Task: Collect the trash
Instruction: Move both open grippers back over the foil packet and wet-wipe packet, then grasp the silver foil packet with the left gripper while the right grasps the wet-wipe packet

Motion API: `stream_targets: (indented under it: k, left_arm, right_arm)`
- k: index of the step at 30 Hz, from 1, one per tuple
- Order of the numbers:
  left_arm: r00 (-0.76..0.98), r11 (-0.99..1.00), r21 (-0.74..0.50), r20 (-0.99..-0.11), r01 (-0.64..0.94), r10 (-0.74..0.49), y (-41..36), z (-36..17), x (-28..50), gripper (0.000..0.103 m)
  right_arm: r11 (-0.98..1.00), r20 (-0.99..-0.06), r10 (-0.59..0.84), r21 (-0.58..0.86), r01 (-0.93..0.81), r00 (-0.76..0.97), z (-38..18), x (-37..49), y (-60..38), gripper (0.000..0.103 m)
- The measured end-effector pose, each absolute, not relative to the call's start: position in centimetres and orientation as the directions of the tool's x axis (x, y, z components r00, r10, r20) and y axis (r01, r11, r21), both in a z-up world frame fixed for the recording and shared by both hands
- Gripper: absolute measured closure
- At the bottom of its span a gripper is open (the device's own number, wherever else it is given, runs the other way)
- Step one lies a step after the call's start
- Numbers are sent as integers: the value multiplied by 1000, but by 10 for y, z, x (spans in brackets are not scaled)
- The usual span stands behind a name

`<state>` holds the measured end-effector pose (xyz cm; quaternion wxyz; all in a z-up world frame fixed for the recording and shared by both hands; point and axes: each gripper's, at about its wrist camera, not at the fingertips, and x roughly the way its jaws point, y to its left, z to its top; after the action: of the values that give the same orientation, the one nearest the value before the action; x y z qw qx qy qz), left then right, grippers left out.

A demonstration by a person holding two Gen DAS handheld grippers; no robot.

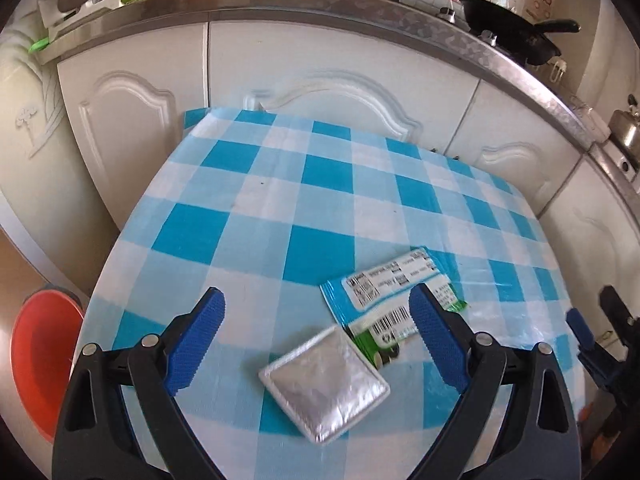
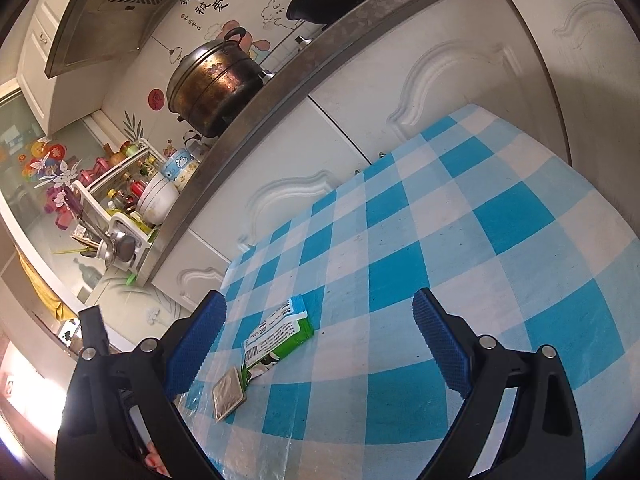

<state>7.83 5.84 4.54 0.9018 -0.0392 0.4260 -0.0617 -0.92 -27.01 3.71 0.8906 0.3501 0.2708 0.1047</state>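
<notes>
both jaws spread; foil packet [image 1: 325,382] touches wrapper [image 1: 394,304] mid-cloth, well inside table [image 1: 256,200] edges.

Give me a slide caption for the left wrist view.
Open left gripper hovers over a silver packet and green wrapper on the checkered table.

Table under a blue-and-white checked plastic cloth [image 1: 320,208], square silver foil sachet [image 1: 325,384] between the left gripper's fingers, green-and-blue printed wrapper [image 1: 394,304] touching it, just ahead

White kitchen cabinets [image 1: 320,64], steel counter [image 1: 280,8]
</notes>
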Motion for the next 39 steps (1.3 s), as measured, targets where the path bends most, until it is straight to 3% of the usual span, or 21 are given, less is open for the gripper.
stream_targets:
  k: [4,11,19,27,33,36,39]
  left_arm:
    - [590,999,22,-807,41,-7,39,25,118,9]
    - [532,994,104,-844,29,73,34,6,144,9]
    - [508,992,47,-861,117,-19,12,4,104,9]
    - [477,932,-24,-854,363,-208,-41,8,45,9]
    - [635,982,94,-772,166,-34,-1,34,20,9]
    - [614,997,66,-789,46,24,31,30,21,9]
    - [579,1000,-15,-815,-23,1,54,23,22,9]
  right_arm:
    - [725,-404,374,688,9,835,35,-11,-279,10]
    - [697,-394,383,716,19,835,30,-11,-293,9]
    - [695,-398,387,718,20,832,29,-12,-298,9]
    - [764,-444,358,645,15,821,35,-13,-284,9]
    - [876,-590,303,481,25,748,33,3,-258,9]
    - [940,-674,243,342,4,697,28,13,-237,9]
    - [960,-708,230,278,-36,667,23,18,-221,9]
